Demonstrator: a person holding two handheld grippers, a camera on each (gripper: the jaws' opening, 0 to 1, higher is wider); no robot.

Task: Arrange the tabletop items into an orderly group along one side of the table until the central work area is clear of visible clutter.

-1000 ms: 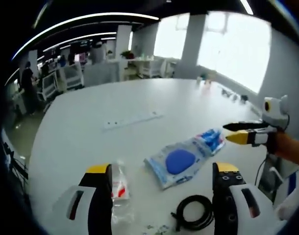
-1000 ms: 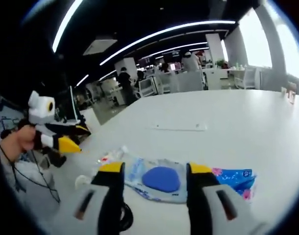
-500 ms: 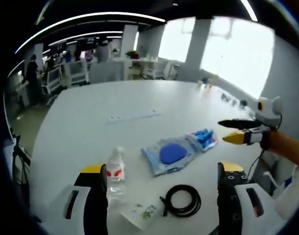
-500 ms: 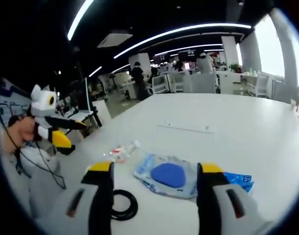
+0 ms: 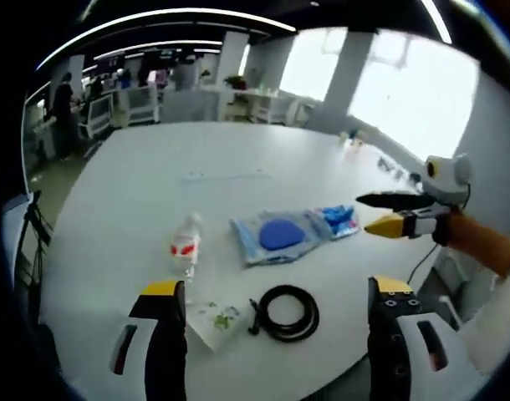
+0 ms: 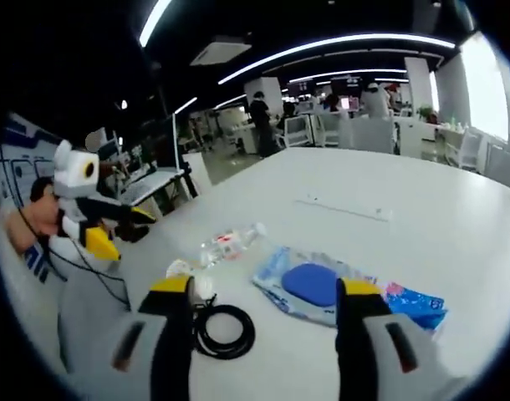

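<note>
Both grippers are held above the near edge of the white table, neither touching anything. Left gripper: jaws spread wide apart, nothing between them. Right gripper: jaws also apart and empty; in the left gripper view it enters from the right, held in a hand, its yellow-tipped jaws slightly parted over the table's right edge. Items sit in a loose cluster near the table's front. A clear water bottle with a red label lies on its side at the left of the group. Just to its right lies a clear plastic bag holding a blue round object, with a blue printed packet touching its far end. Closer to the left gripper, a coiled black cable lies flat, and a small clear packet with green print lies just beside it. In the right gripper view the same cable sits near the left jaw, the bottle beyond it, the bag between the jaws.
</note>
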